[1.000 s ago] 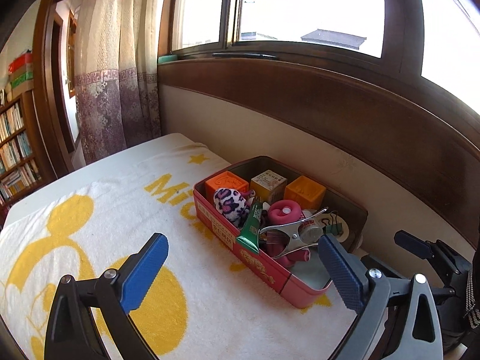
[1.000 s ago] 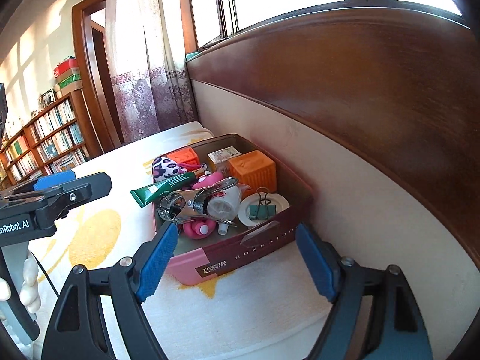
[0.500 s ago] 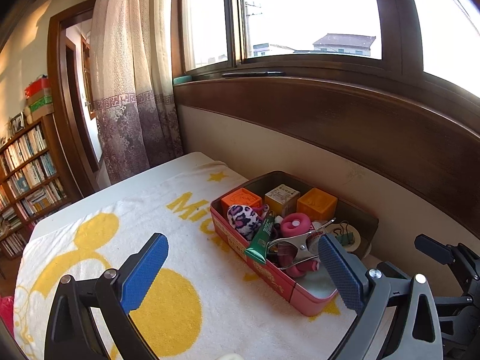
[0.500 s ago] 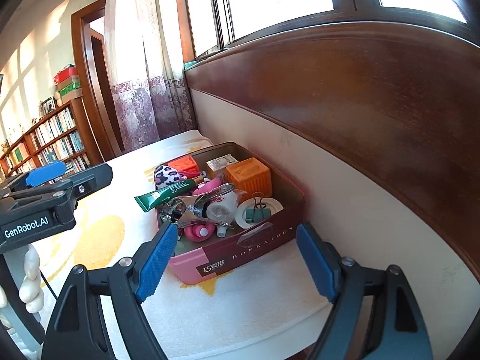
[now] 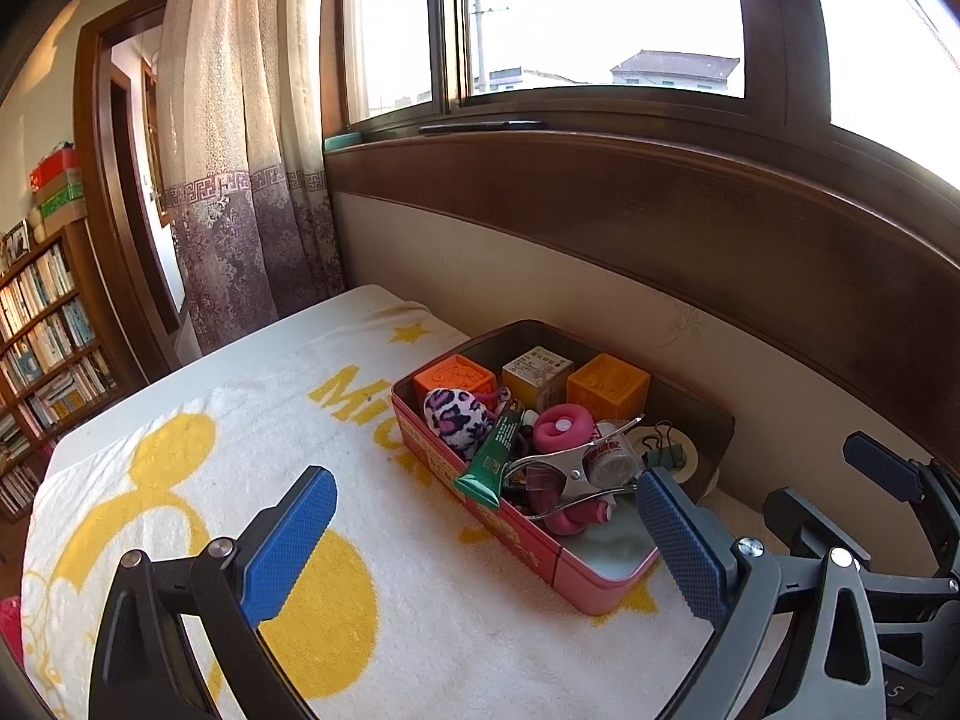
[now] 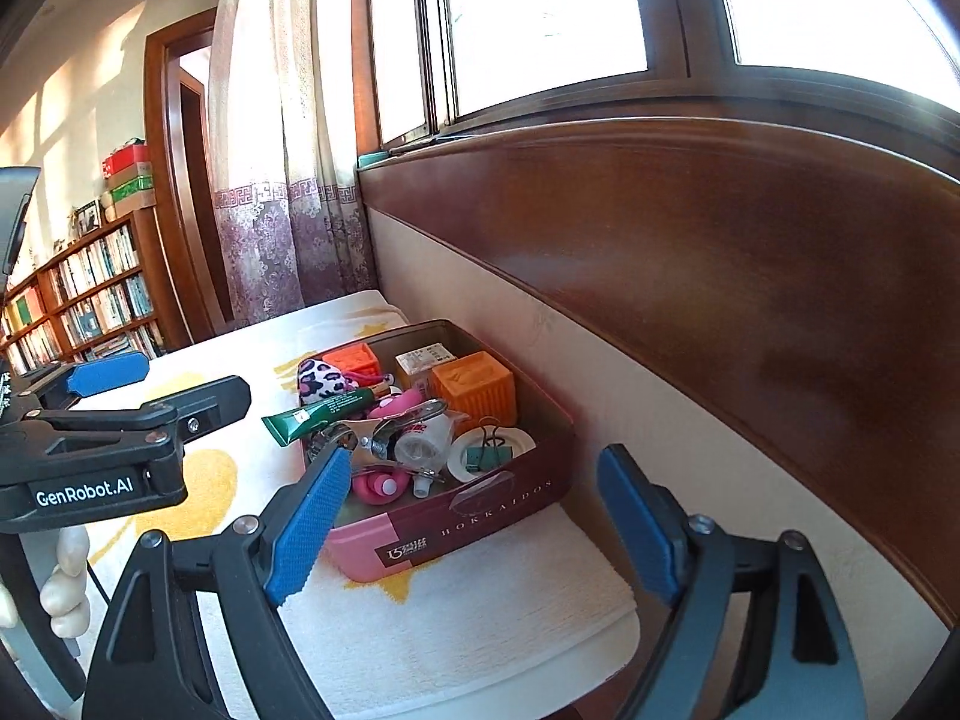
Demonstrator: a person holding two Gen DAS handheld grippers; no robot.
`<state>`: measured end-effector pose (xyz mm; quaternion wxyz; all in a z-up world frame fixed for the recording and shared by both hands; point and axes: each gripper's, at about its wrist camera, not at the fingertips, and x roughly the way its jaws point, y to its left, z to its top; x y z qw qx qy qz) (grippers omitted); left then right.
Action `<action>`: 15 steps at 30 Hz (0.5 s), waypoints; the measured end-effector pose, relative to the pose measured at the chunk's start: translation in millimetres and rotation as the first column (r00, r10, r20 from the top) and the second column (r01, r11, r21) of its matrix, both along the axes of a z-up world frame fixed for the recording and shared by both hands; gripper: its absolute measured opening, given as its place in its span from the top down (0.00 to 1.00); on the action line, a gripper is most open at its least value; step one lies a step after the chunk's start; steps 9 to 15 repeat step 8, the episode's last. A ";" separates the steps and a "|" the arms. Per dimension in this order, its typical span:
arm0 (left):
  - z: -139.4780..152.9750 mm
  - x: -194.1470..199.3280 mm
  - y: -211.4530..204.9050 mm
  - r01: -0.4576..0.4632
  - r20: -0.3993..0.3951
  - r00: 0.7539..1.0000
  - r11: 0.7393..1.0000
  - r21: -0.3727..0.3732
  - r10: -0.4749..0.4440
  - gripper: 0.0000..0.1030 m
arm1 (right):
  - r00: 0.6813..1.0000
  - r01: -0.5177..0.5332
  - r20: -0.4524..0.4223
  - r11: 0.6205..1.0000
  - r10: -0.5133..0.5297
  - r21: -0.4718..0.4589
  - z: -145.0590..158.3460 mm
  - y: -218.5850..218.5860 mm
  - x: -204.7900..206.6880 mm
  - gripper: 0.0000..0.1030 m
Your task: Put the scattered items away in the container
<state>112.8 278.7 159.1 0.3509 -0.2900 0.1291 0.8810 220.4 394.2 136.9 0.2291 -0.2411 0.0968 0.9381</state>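
Observation:
A pink and maroon tin (image 5: 543,549) stands on a white and yellow towel (image 5: 198,468) against the wall. Inside it lie two orange cubes (image 5: 607,391), a small yellow box (image 5: 536,373), a leopard-print plush (image 5: 454,419), a green tube (image 5: 492,461), a pink toy (image 5: 561,429), a metal spring clamp (image 5: 570,471) and a green binder clip (image 6: 489,456). My left gripper (image 5: 480,498) hovers open in front of the tin's long side, empty. My right gripper (image 6: 474,462) hovers before the tin's (image 6: 480,519) short end, its jaws opening with nothing between them.
A wall with a dark wooden ledge (image 5: 660,210) runs close behind the tin, with windows above. A curtain (image 5: 246,180) hangs at the far corner and a bookshelf (image 5: 42,324) stands at left. The towel's near edge (image 6: 480,654) drops off just below my right gripper.
Both views have drawn back and tilted up a little, so the tin looks smaller and more window shows. The tin's contents have not moved.

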 end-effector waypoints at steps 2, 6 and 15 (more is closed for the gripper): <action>-3.5 -0.9 -1.6 0.005 0.006 1.000 1.000 -0.002 -0.005 0.01 | 1.000 0.000 0.008 1.000 0.000 -0.011 -3.4 0.8 -2.1 0.15; -7.7 -8.6 -10.9 -0.018 0.014 1.000 1.000 -0.015 0.018 0.01 | 0.999 -0.022 0.026 0.999 0.023 -0.042 -11.7 -3.2 -8.7 0.15; -11.4 -16.9 -21.3 -0.065 0.002 0.998 0.997 -0.031 0.065 0.01 | 0.998 -0.051 0.034 0.997 0.052 -0.052 -15.8 -11.0 -14.0 0.15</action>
